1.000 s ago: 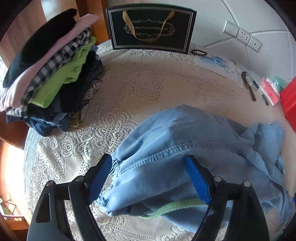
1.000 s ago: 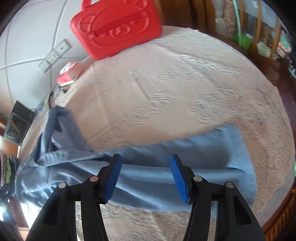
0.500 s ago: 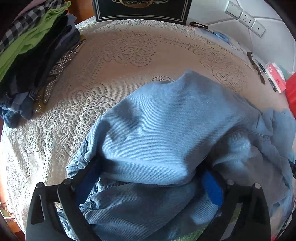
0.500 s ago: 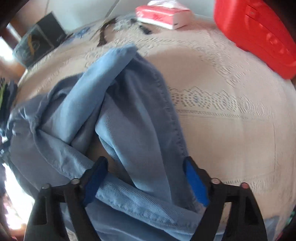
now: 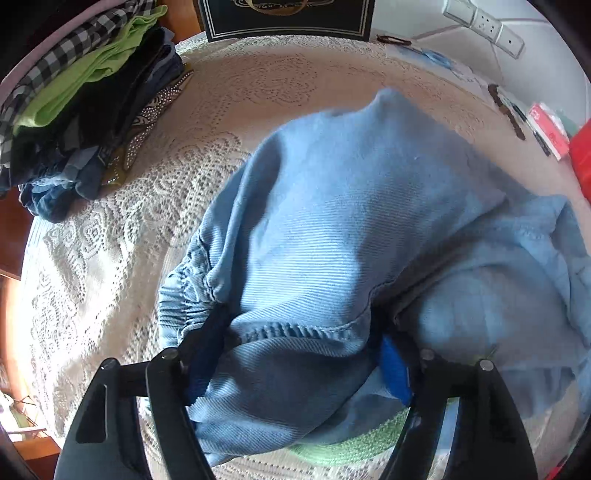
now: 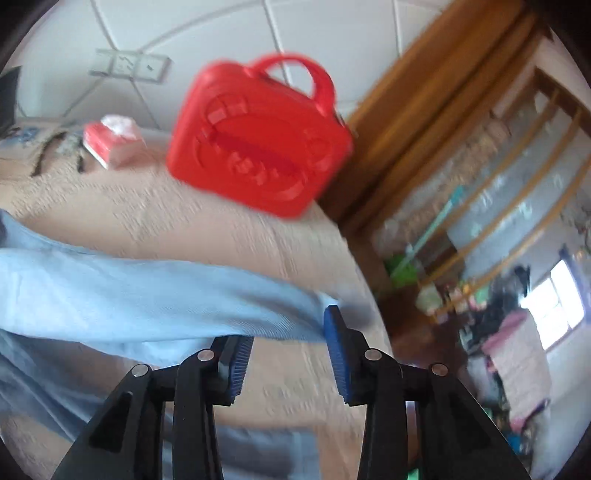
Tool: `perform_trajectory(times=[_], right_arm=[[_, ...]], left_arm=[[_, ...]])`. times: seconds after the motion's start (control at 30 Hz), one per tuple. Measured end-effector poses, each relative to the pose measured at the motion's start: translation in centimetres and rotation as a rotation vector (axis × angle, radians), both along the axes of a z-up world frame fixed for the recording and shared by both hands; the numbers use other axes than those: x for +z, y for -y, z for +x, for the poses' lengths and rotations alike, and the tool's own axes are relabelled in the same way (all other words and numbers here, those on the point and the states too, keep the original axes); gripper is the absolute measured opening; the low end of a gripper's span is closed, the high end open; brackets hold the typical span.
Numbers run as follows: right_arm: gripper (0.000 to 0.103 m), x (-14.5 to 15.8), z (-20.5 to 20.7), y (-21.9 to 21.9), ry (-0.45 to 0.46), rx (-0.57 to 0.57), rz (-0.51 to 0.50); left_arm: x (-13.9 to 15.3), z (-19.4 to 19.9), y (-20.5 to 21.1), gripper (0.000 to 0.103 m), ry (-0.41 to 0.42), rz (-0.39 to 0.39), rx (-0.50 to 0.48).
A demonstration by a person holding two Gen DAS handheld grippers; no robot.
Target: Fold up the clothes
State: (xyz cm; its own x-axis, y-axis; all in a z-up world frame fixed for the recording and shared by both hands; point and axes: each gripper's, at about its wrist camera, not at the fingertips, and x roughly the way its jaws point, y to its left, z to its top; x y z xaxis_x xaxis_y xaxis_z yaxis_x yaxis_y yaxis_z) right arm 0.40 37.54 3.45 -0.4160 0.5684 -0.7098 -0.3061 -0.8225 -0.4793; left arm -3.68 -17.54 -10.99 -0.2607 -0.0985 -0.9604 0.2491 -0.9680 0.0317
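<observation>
A light blue denim garment (image 5: 351, 229) lies bunched on the lace tablecloth (image 5: 110, 258). Its elastic waistband drapes over my left gripper (image 5: 303, 354), whose jaws stand wide apart with cloth between and over them, hiding most of both pads. In the right wrist view a long blue part of the garment (image 6: 147, 295) stretches across the table, its end lying just above my right gripper (image 6: 288, 354). The right jaws stand apart and hold nothing. This view is blurred.
A stack of folded clothes (image 5: 81, 99) stands at the far left. A black gift bag (image 5: 288, 18) stands at the back. A red plastic case (image 6: 258, 144) and a tissue pack (image 6: 110, 140) sit at the right end. The table edge falls off beyond the right gripper.
The left gripper has pushed further under the waistband, and the garment has bunched up higher over it. The right gripper has swung from the garment's middle to its right end, facing the red case.
</observation>
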Motion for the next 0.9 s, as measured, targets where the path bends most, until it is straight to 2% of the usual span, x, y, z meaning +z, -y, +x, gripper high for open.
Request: perform_trajectory(times=[0.07,0.13,0.2,0.23,0.3,0.33,0.37,0.43,0.47,0.53,0.7,0.8,0.9], right_arm=[[0.040,-2.7,3.1,-3.4,0.073,-0.115,-0.117],[0.040,-4.2,5.8,-5.4,0.077,-0.174,-0.261],[0.049,-4.8,6.9,-6.3,0.058,-0.202,-0.392],[0.053,-4.9,6.9,-6.5,0.049,-0.207,-0.445],[0.077,-4.7,6.2,-6.5,0.017,-0.207,-0.546],[0.084,-4.5,5.6,-6.5,0.004,-0.208,-0.596],[0.086,-4.4,5.1,-6.6,-0.013,-0.208,-0.639],[0.086,-4.3,3.6,-6.8,-0.032,-0.203,-0.711],[0.086,-4.3,2.8,-6.9,-0.040,-0.200,-0.747],[0.086,-4.2,0.8,-7.0,-0.020,-0.181,-0.757],[0.081,-5.0,-3.7,-8.4,0.081,-0.196,-0.714],[0.081,-7.2,-5.8,-9.5,0.174,-0.228,-0.695],[0.083,-9.6,-6.9,-10.3,0.257,-0.258,-0.666]], left_arm=[[0.2,0.9,-0.5,0.075,0.022,-0.009,-0.050],[1.2,1.1,-0.7,0.075,0.028,-0.013,-0.078],[2.9,0.7,-0.4,0.076,0.005,0.012,-0.081],[4.0,0.3,-0.1,0.078,-0.022,0.036,-0.075],[6.1,-0.7,0.7,0.087,-0.077,0.075,-0.061],[7.0,-1.4,1.1,0.094,-0.105,0.084,-0.053],[7.8,-2.2,1.5,0.102,-0.128,0.082,-0.047],[8.5,-4.3,2.3,0.103,-0.149,0.055,-0.052],[8.2,-5.5,2.5,0.103,-0.134,0.041,-0.066],[7.3,-8.0,3.2,0.103,-0.097,0.013,-0.090],[1.7,-11.0,4.3,0.103,0.061,-0.051,-0.109],[-1.0,-11.3,4.5,0.103,0.118,-0.022,-0.123],[-2.1,-11.3,5.2,0.098,0.132,0.068,-0.101]])
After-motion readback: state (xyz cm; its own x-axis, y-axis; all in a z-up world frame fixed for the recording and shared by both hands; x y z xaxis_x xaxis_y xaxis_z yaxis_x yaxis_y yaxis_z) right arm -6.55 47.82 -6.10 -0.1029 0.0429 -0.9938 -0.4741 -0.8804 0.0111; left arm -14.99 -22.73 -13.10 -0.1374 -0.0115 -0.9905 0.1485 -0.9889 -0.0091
